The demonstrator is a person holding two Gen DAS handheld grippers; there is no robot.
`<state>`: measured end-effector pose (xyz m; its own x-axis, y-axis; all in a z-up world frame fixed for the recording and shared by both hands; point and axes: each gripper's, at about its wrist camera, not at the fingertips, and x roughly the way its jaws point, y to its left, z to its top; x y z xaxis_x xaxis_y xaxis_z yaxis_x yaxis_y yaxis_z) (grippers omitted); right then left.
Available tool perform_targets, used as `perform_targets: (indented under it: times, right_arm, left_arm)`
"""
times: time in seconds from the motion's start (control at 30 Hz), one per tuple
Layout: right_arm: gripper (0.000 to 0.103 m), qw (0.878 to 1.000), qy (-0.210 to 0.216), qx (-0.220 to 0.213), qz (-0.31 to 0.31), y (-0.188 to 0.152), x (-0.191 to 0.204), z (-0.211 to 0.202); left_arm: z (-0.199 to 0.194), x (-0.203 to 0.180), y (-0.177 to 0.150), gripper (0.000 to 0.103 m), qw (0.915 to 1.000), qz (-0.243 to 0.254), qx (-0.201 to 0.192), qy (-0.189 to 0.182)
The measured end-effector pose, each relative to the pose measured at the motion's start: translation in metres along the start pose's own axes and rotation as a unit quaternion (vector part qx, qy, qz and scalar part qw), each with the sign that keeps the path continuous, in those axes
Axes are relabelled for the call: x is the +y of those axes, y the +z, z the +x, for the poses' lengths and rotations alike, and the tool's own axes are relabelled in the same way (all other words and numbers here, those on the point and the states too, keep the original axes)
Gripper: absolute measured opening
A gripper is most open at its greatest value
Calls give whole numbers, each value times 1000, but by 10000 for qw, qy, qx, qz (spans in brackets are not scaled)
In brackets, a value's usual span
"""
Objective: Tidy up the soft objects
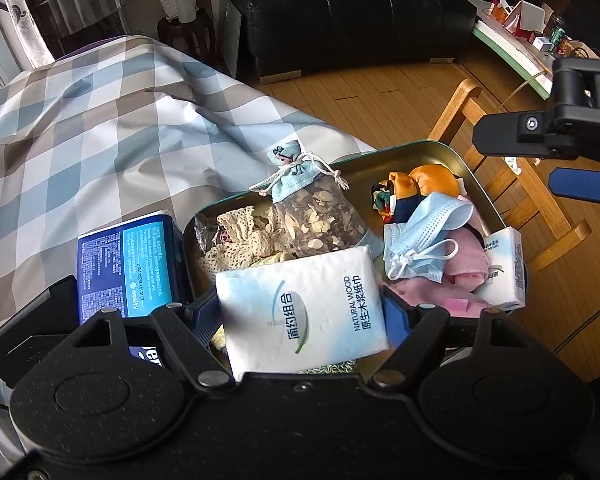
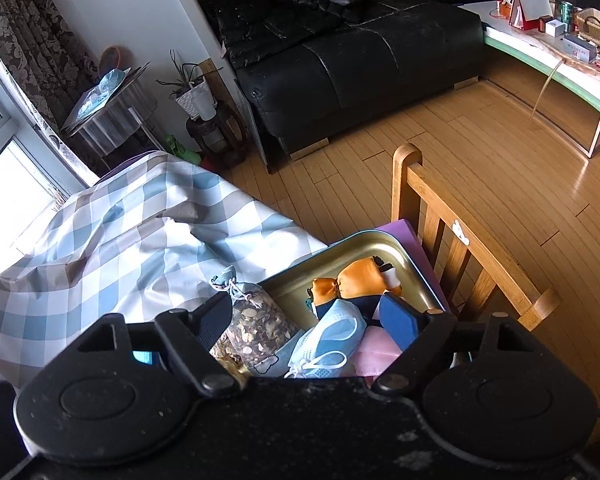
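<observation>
My left gripper (image 1: 302, 312) is shut on a white tissue pack (image 1: 300, 312) and holds it over the near end of a metal tray (image 1: 440, 150). The tray holds a dried-flower sachet (image 1: 316, 216), cream lace (image 1: 244, 236), a blue face mask (image 1: 424, 236), an orange satin piece (image 1: 432, 178), pink cloth (image 1: 464, 264) and a small tissue pack (image 1: 504, 268). My right gripper (image 2: 312, 316) is open and empty above the tray (image 2: 380, 246), over the sachet (image 2: 252, 328) and mask (image 2: 332, 340). It also shows at the right edge of the left wrist view (image 1: 556, 164).
A blue tissue package (image 1: 128, 268) lies on the checked tablecloth (image 1: 100, 140) left of the tray. A wooden chair (image 2: 460, 248) stands right of the tray. A black sofa (image 2: 360, 52) and a cluttered side table (image 2: 560, 52) stand across the wood floor.
</observation>
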<state>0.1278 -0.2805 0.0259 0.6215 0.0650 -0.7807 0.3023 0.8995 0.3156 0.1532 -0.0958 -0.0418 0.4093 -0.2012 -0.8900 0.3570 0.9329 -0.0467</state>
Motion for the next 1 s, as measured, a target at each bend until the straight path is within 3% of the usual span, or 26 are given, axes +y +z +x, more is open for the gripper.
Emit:
perform_targets:
  times: [0.3, 0.47, 1.0]
  right_arm:
    - [82, 10000, 12, 12, -43, -1, 3, -1]
    - [84, 10000, 36, -11, -19, -2, 1, -3]
    - [84, 9994, -252, 10, -238, -7, 3, 0]
  left_arm:
    - [0, -7, 4, 75, 9999, 108, -68, -107]
    - [-4, -10, 6, 82, 9996, 113, -205, -186]
    - [-8, 8, -9, 82, 9996, -238, -67, 165]
